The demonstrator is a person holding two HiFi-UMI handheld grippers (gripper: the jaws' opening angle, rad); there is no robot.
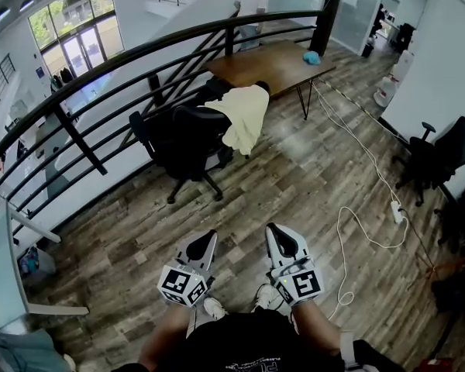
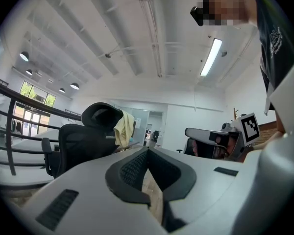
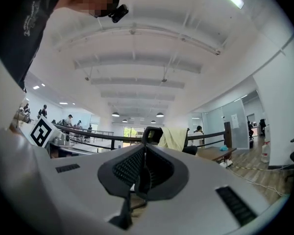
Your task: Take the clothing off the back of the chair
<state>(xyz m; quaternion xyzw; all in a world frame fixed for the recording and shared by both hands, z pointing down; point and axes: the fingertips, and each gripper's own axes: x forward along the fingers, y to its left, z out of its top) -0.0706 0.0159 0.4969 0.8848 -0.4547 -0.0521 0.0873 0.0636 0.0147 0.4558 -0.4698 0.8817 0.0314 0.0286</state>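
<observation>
Running along the left, a black railing [image 1: 101, 68] is seen above the wooden floor [image 1: 294, 177]. Just beside it a black office chair [image 1: 182, 142] is placed, and the pale yellow clothing [image 1: 246, 115] is draped over its back, well apart from both grippers. Nearer the camera, the left gripper [image 1: 204, 241] is held level, its jaws brought together at the tips with nothing caught between them. The right gripper [image 1: 277, 232] is held just beside it, likewise closed and empty. Farther right, a wooden table [image 1: 263, 64] is set with a blue item [image 1: 311, 57] on it, and a white cable [image 1: 349, 231] is trailed across the floor.
</observation>
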